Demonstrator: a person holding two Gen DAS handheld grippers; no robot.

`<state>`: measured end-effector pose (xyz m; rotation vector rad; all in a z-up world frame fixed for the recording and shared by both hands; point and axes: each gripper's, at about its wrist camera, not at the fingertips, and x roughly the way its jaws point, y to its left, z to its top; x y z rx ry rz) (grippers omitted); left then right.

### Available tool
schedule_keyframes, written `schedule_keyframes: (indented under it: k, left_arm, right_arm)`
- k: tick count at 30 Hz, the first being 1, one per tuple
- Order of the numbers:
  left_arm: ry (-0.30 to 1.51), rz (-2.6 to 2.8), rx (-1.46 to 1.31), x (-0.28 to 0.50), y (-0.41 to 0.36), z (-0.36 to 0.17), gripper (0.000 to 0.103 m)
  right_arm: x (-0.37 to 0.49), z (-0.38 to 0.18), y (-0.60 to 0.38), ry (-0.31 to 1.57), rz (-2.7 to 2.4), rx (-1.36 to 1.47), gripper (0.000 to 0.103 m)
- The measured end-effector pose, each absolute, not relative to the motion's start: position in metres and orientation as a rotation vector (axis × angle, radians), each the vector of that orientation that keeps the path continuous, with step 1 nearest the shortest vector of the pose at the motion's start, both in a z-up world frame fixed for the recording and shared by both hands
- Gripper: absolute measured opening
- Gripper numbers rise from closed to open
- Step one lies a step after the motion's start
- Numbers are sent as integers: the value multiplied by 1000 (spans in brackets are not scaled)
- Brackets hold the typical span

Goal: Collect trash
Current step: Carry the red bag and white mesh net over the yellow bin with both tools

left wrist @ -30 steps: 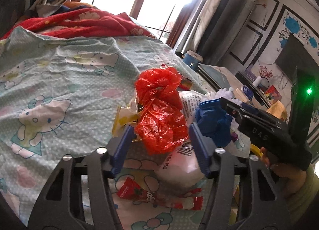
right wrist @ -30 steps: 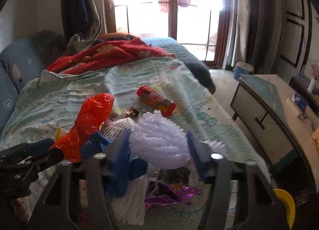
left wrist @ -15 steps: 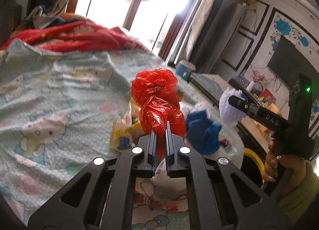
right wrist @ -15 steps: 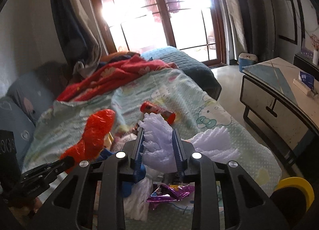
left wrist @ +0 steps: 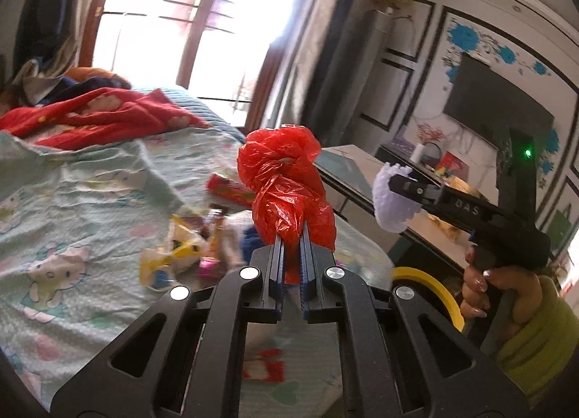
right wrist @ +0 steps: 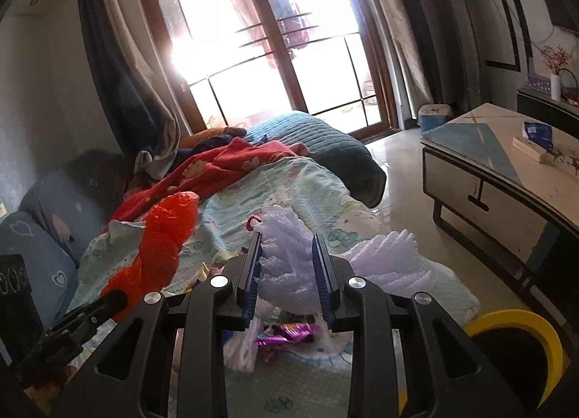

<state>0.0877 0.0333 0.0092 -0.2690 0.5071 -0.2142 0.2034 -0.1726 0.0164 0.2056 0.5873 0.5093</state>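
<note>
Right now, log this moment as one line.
left gripper: shut on red plastic bag | right gripper: shut on white foam net | both above bed

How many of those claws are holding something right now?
2. The left claw pinches a red bag; the right claw grips white foam.

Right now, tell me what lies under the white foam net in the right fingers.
Under the white foam net, a purple foil wrapper and a white crumpled piece lie on the cartoon bedsheet. The right gripper and the net cover whatever else lies there.
</note>
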Motion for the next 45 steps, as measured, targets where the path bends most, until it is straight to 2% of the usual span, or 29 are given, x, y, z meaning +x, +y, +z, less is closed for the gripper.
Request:
schedule_keyframes:
  k: [12, 32, 45]
  left_arm:
    - [541, -350, -190, 85, -21, -1, 3]
    - [645, -538, -55, 80, -106, -37, 3]
    - [773, -627, -33, 93, -154, -69, 3]
  right_arm:
    - [175, 19, -225, 597, 452, 265, 26]
    - [143, -25, -321, 714, 314, 383, 27]
    - [131, -44, -362, 746, 298, 505, 27]
